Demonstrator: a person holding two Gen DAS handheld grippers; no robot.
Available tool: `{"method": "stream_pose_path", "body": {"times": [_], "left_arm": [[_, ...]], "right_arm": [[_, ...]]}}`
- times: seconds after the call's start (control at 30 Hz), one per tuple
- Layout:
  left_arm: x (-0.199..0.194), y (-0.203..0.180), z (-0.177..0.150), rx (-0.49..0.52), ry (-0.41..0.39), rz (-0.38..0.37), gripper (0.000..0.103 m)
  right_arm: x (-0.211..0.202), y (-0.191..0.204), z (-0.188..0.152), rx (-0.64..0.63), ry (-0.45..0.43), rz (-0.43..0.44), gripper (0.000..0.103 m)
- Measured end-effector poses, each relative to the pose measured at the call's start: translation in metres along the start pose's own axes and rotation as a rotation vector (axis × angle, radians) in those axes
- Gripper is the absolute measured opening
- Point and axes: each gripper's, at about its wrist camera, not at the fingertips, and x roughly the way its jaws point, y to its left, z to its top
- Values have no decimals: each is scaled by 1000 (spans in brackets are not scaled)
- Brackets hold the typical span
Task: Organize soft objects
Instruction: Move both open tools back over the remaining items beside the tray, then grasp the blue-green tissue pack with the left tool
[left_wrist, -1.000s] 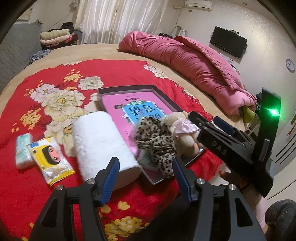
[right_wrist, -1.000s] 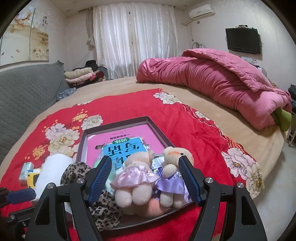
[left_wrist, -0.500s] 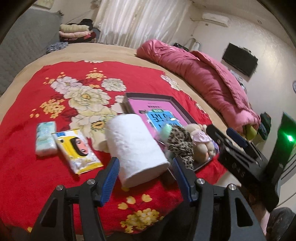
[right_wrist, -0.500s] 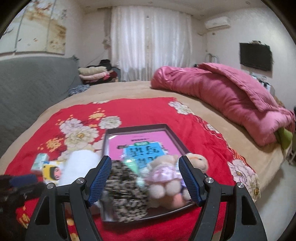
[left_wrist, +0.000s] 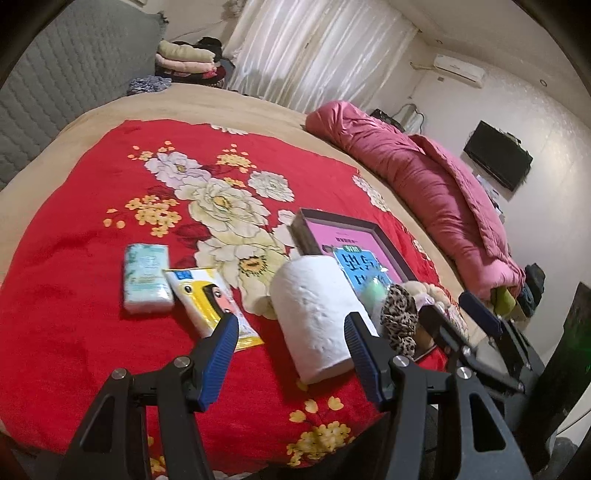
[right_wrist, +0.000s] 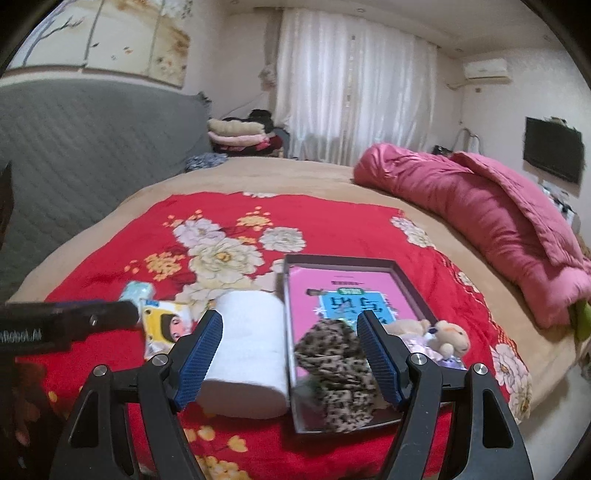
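A white paper roll (left_wrist: 314, 314) lies on the red floral blanket beside a dark tray (left_wrist: 391, 240); the roll also shows in the right wrist view (right_wrist: 247, 347). The tray (right_wrist: 291, 369) holds a pink book (right_wrist: 343, 291), a leopard-print scrunchie (right_wrist: 336, 362) and plush bears (right_wrist: 439, 336). A yellow packet (left_wrist: 210, 299) and a pale green tissue pack (left_wrist: 146, 280) lie left of the roll. My left gripper (left_wrist: 290, 354) is open and empty, just short of the roll. My right gripper (right_wrist: 290, 354) is open and empty above the roll and scrunchie.
A pink duvet (right_wrist: 491, 221) is heaped along the right side of the bed. A grey padded headboard (right_wrist: 74, 155) stands at the left. Folded clothes (right_wrist: 240, 136) are stacked at the back. The bed's front edge is just below the grippers.
Both grippers have swung left and pulled back. The roll, yellow packet and tissue pack now sit nearer the middle of each view. Nothing on the bed has moved.
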Motion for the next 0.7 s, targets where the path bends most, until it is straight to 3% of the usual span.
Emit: {"method": "stream_pose_path", "body": {"times": [0.3, 0.7], "left_arm": [[-5, 31, 4, -61, -11, 9, 59], [37, 124, 14, -257, 51, 138, 59]], "right_arm": [[5, 33, 1, -85, 13, 38, 76], [41, 87, 2, -219, 81, 168, 77]]}}
